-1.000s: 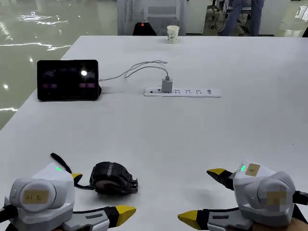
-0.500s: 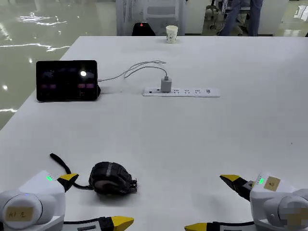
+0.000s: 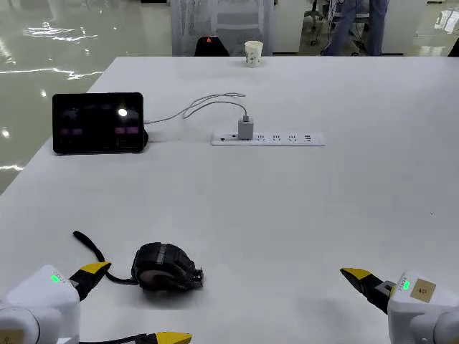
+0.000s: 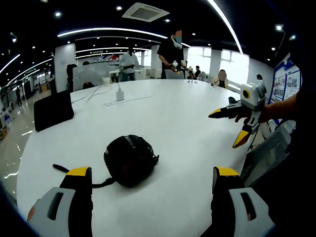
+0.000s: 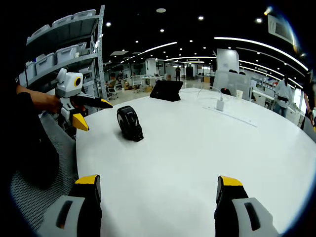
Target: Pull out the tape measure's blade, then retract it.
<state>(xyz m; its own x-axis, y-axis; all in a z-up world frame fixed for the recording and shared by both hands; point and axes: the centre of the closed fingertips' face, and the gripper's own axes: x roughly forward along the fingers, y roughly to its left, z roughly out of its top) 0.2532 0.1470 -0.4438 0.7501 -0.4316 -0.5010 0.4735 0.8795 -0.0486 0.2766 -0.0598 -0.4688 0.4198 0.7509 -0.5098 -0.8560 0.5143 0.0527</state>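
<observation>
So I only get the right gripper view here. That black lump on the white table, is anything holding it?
Observer: No. In the left gripper view the tape measure lies just ahead of the left gripper, whose jaws are open and clear of it.
Visitor: Does it have any sort of handle?
Observer: The head view shows a black strap trailing from it, lying loose on the table.
Visitor: And is there anything farther off that I'm missing?
Observer: A paper cup stands near the table's far edge.
</observation>
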